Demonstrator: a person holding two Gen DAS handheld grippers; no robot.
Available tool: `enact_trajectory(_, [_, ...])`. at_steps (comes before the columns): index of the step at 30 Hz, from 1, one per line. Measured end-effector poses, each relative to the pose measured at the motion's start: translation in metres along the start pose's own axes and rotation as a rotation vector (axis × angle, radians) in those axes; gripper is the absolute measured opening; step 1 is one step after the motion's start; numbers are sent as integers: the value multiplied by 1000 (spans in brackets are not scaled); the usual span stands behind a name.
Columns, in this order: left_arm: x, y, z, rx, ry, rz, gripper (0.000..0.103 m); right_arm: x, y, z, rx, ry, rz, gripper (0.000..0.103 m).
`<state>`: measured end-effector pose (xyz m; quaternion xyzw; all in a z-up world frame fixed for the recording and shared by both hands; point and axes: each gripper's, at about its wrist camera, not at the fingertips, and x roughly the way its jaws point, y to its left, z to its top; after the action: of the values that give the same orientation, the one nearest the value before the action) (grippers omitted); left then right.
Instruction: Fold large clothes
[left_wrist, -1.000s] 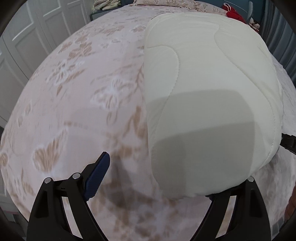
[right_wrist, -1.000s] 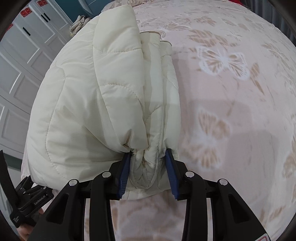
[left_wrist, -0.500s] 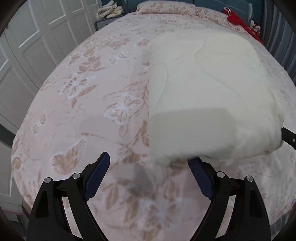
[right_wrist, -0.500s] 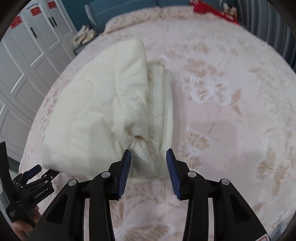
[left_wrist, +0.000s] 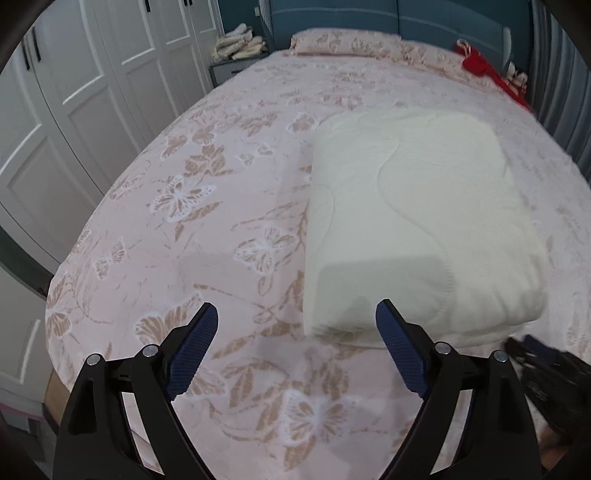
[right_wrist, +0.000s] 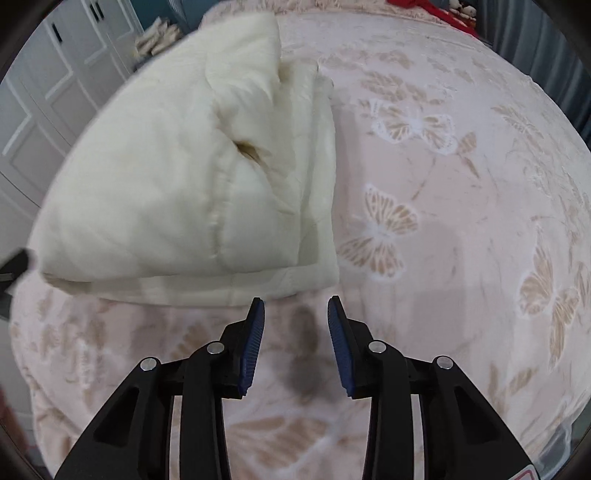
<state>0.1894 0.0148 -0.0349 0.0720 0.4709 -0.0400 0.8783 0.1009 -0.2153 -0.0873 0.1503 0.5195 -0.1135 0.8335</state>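
Bundle of cream quilted padded clothing (right_wrist: 192, 177), folded, lies on the butterfly-print bed (right_wrist: 461, 221), long axis running away from me, nearer my narrow-gapped empty right tool (right_wrist: 295, 308) than my wide-open empty left tool (left_wrist: 297, 314).

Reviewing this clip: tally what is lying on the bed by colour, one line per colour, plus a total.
Cream: 1, the folded quilted jacket, lying near the foot of the bedspread.
Red: 1, a red item by the pillow; too small to identify.
Pink floral: 1, the pillow at the headboard end.
Total: 3
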Motion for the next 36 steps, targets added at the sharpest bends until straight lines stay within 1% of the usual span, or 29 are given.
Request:
enact_trajectory(4, [1,0,-5,-13,8,-1,85,-45,12,-1,-52,-119,-27,34])
enact_trajectory(6, [2,-3,-6,-14,11,-1,85,-57,15,5,-57,-159,-33,34])
enact_trajectory(8, [3,-7,-5,-9,5,9,85,-63,18,15,-43,-187,-17,34])
enact_trajectory(11, [10,-12,-1,5,9,26,85,-54,24,31,-38,-179,-23,34])
enact_trajectory(14, [20,-15,3,13,26,34,86,-24,22,37,-30,-105,-39,34])
enact_trajectory(16, [24,-16,3,22,34,37,86,-15,21,35,-23,-79,-38,34])
enact_trajectory(18, [20,-14,0,21,22,34,86,-21,22,33,-25,-85,-36,35])
enact_trajectory(20, [14,-11,-4,10,20,15,85,-36,26,27,-53,-105,-31,36])
enact_trajectory(23, [1,-8,-13,-4,8,2,86,-55,28,17,-78,-142,-37,47])
enact_trajectory(24, [-5,-7,-18,-11,0,-3,87,-62,27,12,-81,-154,-35,50])
enact_trajectory(27, [-23,-6,-31,-41,-22,-28,89,-77,23,-4,-62,-175,-15,57])
enact_trajectory(29, [-37,-8,-41,-47,-44,-40,91,-84,23,-16,-54,-183,-17,67])
enact_trajectory(31, [-49,-10,-51,-44,-71,-44,93,-90,24,-26,-55,-194,-29,82])
enact_trajectory(33, [-59,-13,-59,-28,-90,-48,94,-96,26,-40,-64,-211,-56,86])
enact_trajectory(36, [-70,-18,-73,-6,-94,-45,94,-102,30,-56,-91,-219,-67,86])
